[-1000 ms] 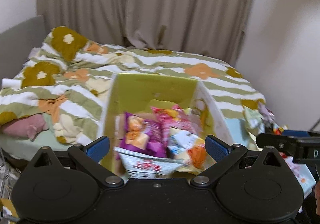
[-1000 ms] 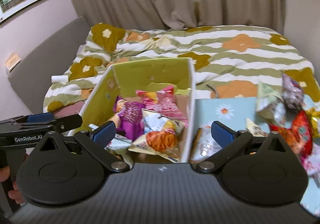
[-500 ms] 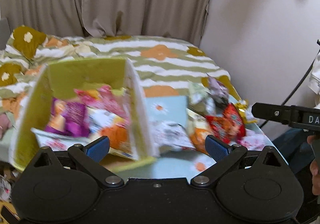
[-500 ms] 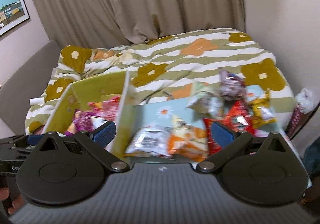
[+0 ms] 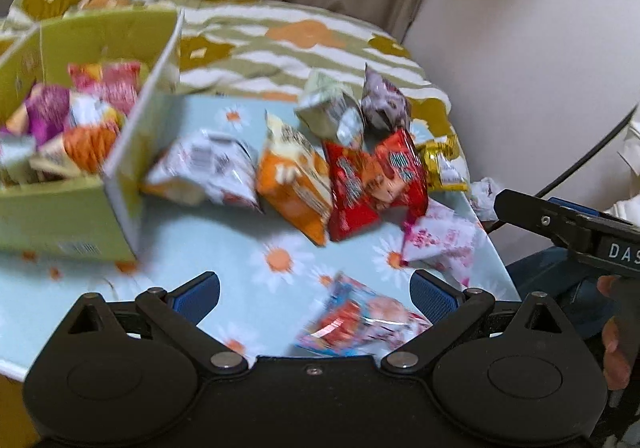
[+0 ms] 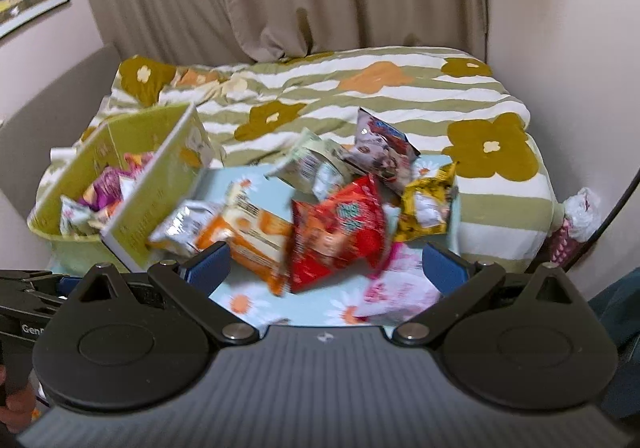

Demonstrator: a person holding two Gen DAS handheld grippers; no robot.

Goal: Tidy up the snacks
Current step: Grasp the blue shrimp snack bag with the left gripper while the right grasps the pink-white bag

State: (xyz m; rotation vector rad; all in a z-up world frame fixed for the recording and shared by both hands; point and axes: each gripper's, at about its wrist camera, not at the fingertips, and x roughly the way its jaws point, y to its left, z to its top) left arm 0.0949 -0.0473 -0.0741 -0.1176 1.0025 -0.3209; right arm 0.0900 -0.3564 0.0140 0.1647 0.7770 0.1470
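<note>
Evidently a fresh pick is being lined up: both grippers, left (image 5: 315, 294) and right (image 6: 325, 262), are spread and empty. Loose snacks (image 5: 352, 179) lie on the tabletop (image 5: 224, 244) beside the half-filled box (image 5: 60, 215). Next, one packet must be straddled and pinched.

snack packets (image 5: 372, 183) beside green box (image 5: 60, 224)

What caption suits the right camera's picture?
Open right gripper over snack packets on a daisy table, green box alongside.
</note>
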